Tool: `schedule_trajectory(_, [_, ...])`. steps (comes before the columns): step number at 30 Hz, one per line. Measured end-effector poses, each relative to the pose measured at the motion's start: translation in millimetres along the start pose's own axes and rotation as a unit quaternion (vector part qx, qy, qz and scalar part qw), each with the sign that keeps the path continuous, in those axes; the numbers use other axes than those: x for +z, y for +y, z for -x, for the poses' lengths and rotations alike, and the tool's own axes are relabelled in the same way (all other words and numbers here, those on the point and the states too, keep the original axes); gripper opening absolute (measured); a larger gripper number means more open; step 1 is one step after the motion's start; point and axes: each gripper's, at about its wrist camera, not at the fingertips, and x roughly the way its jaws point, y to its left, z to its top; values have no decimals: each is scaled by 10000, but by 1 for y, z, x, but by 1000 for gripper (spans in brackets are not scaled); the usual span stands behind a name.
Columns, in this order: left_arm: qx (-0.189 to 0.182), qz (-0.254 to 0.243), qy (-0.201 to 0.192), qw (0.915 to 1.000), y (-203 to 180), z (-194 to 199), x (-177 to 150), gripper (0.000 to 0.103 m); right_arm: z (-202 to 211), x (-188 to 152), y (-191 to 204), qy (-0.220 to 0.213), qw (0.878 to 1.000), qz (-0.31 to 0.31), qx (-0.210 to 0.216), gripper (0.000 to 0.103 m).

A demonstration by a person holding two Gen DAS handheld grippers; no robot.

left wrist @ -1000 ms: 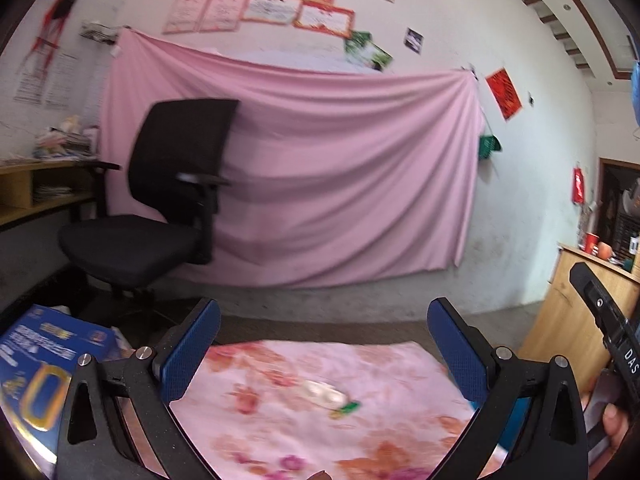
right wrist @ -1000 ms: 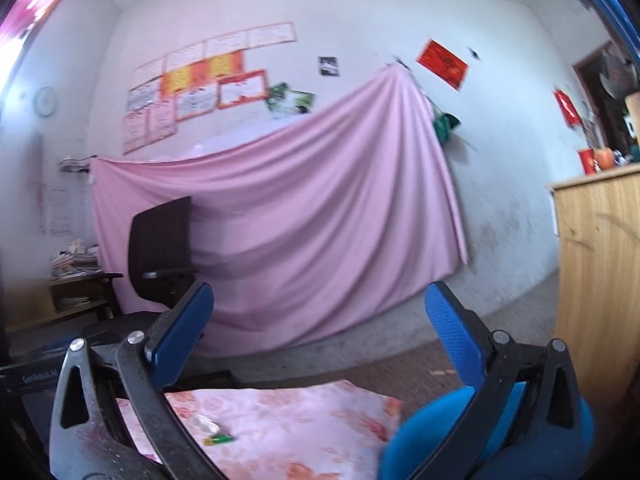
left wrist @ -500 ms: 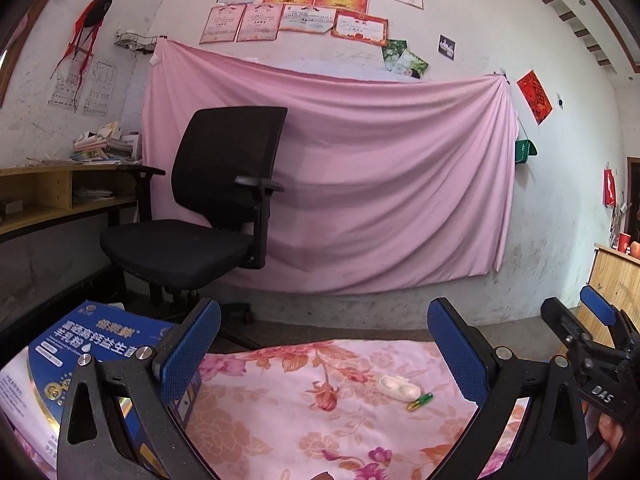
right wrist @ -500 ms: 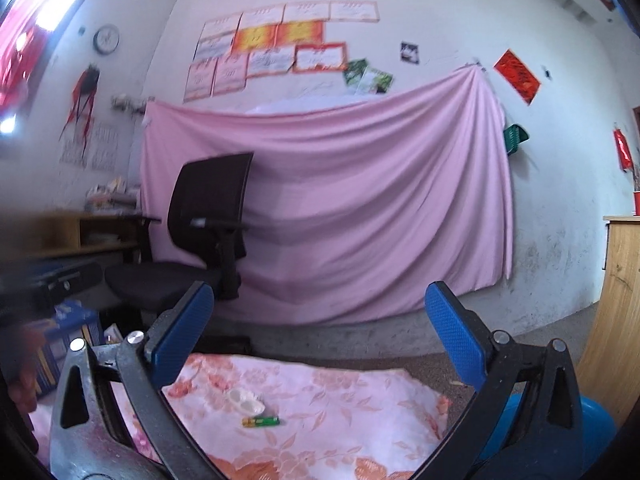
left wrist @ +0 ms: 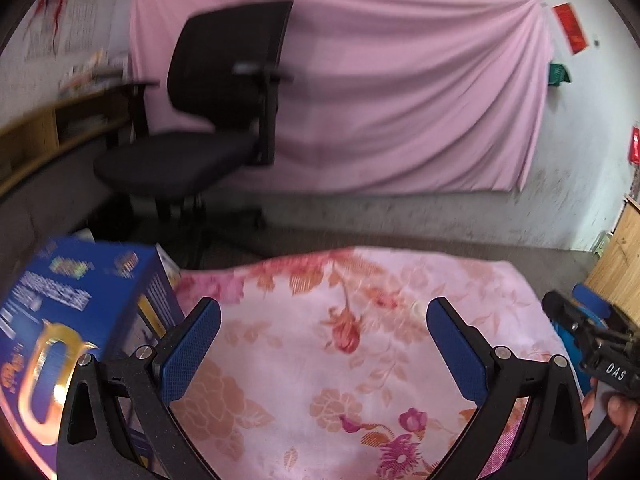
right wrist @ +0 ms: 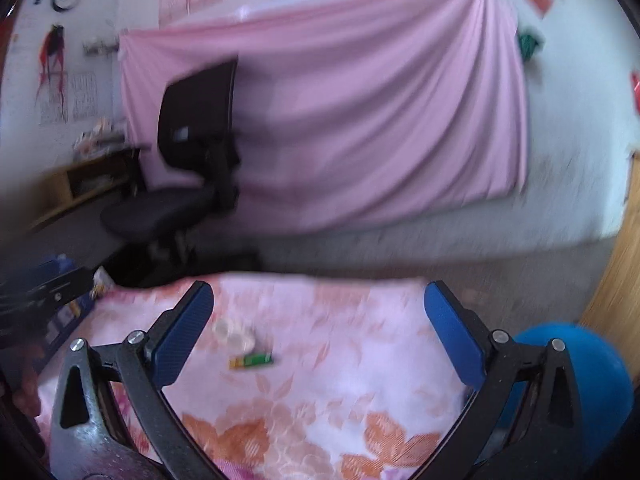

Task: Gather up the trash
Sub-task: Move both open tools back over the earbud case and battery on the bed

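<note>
In the right wrist view a crumpled whitish wrapper and a small green and yellow wrapper lie on the pink floral cloth. My right gripper is open and empty, a little above and behind them, with the wrappers near its left finger. My left gripper is open and empty over the same cloth; the wrappers do not show clearly in its blurred view. The right gripper's body shows at the right edge of the left wrist view.
A blue box stands at the cloth's left edge. A blue round bin sits at the right. A black office chair stands behind, before a pink wall sheet. A wooden cabinet is at the far right.
Both cameras have tilted down and moved closer to the cloth; more of the table shows. Both grippers stay open and empty.
</note>
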Motion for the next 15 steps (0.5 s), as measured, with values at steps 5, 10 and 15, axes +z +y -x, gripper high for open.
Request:
schedule_trajectory(5, [-13, -59, 440, 9990, -1, -26, -3, 96, -36, -7, -8, 927, 9952, -161, 254, 103])
schedule_trajectory(10, [-276, -166, 933, 9951, -1, -49, -7, 59, -66, -17, -7, 1712, 9836, -183, 534, 103])
schedule_trajectory(15, [-342, -266, 1214, 9917, -3, -65, -14, 50, -80, -24, -3, 2163, 9733, -111, 756, 93])
